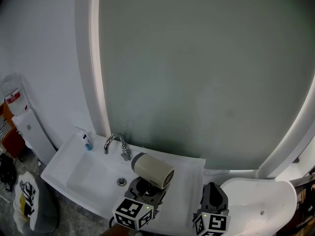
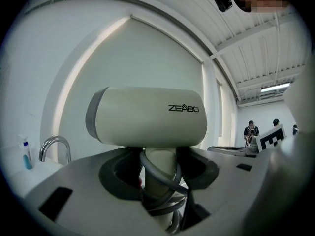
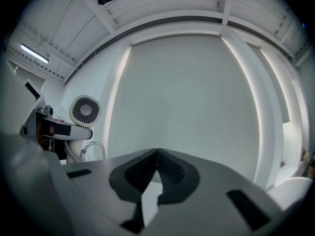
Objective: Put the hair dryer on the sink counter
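The cream hair dryer [image 1: 152, 170] with a grey rear band stands upright over the white sink counter [image 1: 186, 200], just right of the basin. My left gripper [image 1: 146, 187] is shut on its handle, with the grey cord wound round the handle between the jaws. In the left gripper view the hair dryer [image 2: 147, 116] fills the middle above my left gripper [image 2: 160, 176]. My right gripper [image 1: 214, 194] hangs at the counter's right end, shut, with nothing in it. In the right gripper view the right gripper [image 3: 157, 170] has its jaw tips together, and the hair dryer [image 3: 84, 111] shows its rear grille at the left.
A chrome faucet [image 1: 116, 143] and a small blue bottle [image 1: 87, 142] stand at the back of the basin [image 1: 88, 173]. A large arched mirror [image 1: 206, 68] rises behind the counter. A white rounded fixture [image 1: 261, 200] stands at the right, and a bag [image 1: 27, 200] lies on the floor at the left.
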`<state>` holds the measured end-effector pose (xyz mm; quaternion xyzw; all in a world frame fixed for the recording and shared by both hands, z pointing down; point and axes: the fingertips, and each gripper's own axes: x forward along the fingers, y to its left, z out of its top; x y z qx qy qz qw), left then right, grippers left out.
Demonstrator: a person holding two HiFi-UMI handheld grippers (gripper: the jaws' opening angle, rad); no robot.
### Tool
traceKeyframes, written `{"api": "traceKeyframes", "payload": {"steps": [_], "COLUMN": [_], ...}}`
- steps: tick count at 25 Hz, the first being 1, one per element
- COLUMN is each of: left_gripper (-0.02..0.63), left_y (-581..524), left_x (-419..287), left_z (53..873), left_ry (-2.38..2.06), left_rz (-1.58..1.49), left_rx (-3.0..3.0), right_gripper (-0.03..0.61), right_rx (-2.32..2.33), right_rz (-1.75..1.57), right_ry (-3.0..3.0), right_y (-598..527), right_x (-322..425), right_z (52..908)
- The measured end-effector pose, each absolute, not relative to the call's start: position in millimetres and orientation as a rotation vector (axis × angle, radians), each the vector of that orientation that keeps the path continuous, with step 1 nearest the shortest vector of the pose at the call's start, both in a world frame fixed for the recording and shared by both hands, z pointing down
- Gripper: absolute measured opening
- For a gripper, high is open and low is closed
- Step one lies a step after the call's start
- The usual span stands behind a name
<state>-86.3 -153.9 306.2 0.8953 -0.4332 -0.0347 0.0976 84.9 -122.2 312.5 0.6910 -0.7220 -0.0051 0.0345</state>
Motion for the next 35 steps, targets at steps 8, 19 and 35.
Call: {"api": "traceKeyframes", "payload": {"steps": [8,19,35], "left_gripper": [0.212,0.212,0.212], "left_y": [-162.1,-183.2,-203.6], "left_x": [-68.6,-54.3,-24.0], "left_z": [301.0,310.9,386.8], "left_ry": [-1.365,-1.385,-1.358], "left_rz": [-0.102,-0.094,0.082], "left_rx": [2.626,2.574,2.465], "right_gripper": [0.020,0.020,0.020], "right_rx": [2.054,2.022,1.931], "right_rz": [-0.049,0.014,0.195], "right_ry": [-2.277,-2.301,-2.258], "right_y": [-136.5,-159.3,-179.4], "right_x": [102.2,118.5,138.0], "right_z": [306.9,321.8,395.9]}}
